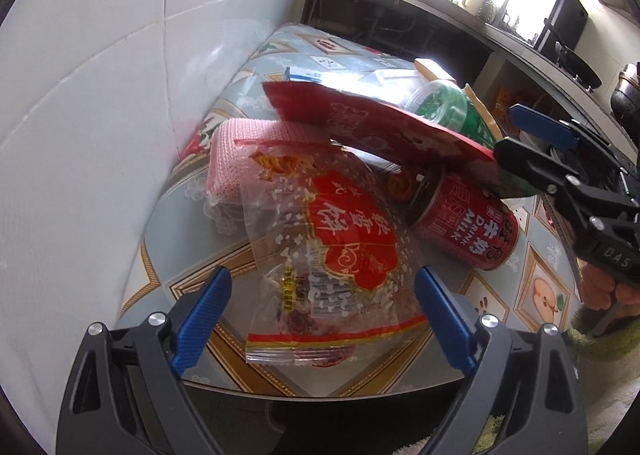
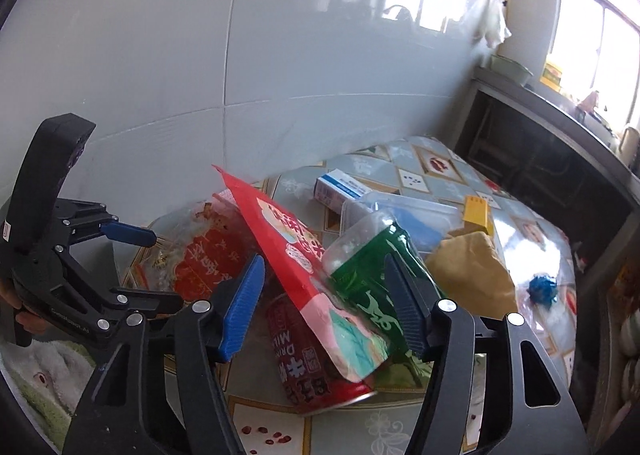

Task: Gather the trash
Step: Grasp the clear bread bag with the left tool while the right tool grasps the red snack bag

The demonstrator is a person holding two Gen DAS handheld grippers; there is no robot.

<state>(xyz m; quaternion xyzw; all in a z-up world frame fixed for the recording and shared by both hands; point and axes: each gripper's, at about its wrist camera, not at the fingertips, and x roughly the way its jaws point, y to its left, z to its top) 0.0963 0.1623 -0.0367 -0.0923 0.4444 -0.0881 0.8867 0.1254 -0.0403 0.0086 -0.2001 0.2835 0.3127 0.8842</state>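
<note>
A clear and red snack wrapper (image 1: pixel 332 267) lies on the table between the open fingers of my left gripper (image 1: pixel 322 297), near its tips. A red milk can (image 1: pixel 464 221) lies on its side to the right, under a flat red snack packet (image 1: pixel 384 127). My right gripper (image 2: pixel 326 309) is open, its fingers on either side of that red packet (image 2: pixel 304 271) and a green plastic bottle (image 2: pixel 372 275); the can (image 2: pixel 308 367) lies below them. The right gripper also shows in the left wrist view (image 1: pixel 516 135), and the left gripper in the right wrist view (image 2: pixel 132 251).
A pink cloth (image 1: pixel 240 151) lies behind the wrapper by the tiled wall. A blue and white box (image 2: pixel 340 187), a clear plastic container (image 2: pixel 404 215), a brown paper bag (image 2: pixel 472 271), a yellow box (image 2: pixel 478 215) and a blue crumpled scrap (image 2: pixel 542 289) lie on the patterned table (image 2: pixel 532 335). A dark counter (image 2: pixel 560 143) stands behind.
</note>
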